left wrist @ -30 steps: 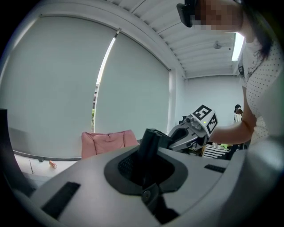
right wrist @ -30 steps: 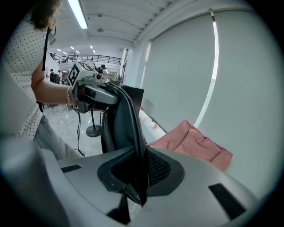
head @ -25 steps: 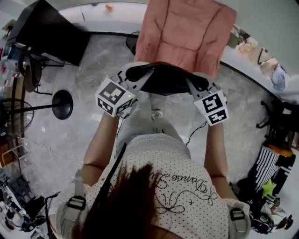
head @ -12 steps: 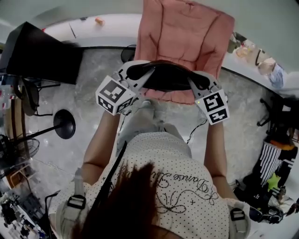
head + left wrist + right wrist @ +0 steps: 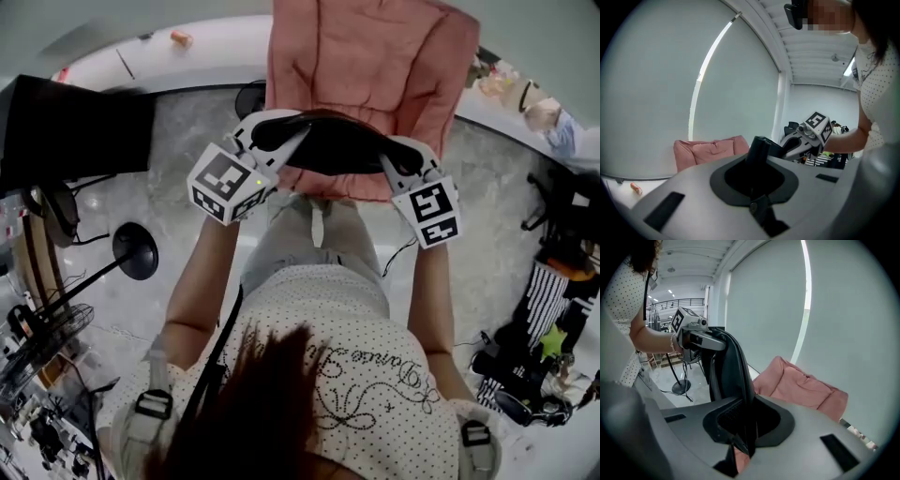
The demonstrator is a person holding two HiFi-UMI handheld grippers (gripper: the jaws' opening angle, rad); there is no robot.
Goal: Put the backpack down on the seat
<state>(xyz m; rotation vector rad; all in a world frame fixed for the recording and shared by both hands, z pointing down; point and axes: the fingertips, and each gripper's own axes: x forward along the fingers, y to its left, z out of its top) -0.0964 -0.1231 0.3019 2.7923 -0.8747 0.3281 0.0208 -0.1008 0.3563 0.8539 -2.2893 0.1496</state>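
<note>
Left gripper [image 5: 274,142] and right gripper [image 5: 398,164] sit in the upper middle of your head view. Each is pressed together on one end of the black backpack [image 5: 336,150], which spans the gap between them. You hold it over the near edge of the pink seat [image 5: 375,56], whose cushion fills the top centre of the frame. From above you cannot tell whether bag and cushion touch. Your arms run down from the marker cubes to your dotted shirt at the bottom. A black stand [image 5: 138,251] with a round base rests on the grey floor [image 5: 487,216] at left, and a black panel [image 5: 75,127] fills the upper left. In your left gripper view, the jaws at lower centre are nipped shut on a black part of the backpack that rises out of them toward the middle of the frame. The right gripper shows right of centre with its cube, at the bag's far end, and the seat lies low at left against a pale wall. In your right gripper view, the jaws at lower centre pinch a dark fold of the backpack, which climbs up and left to the left gripper at upper left. The seat sits right of centre, behind the bag, before a pale blind.
</note>
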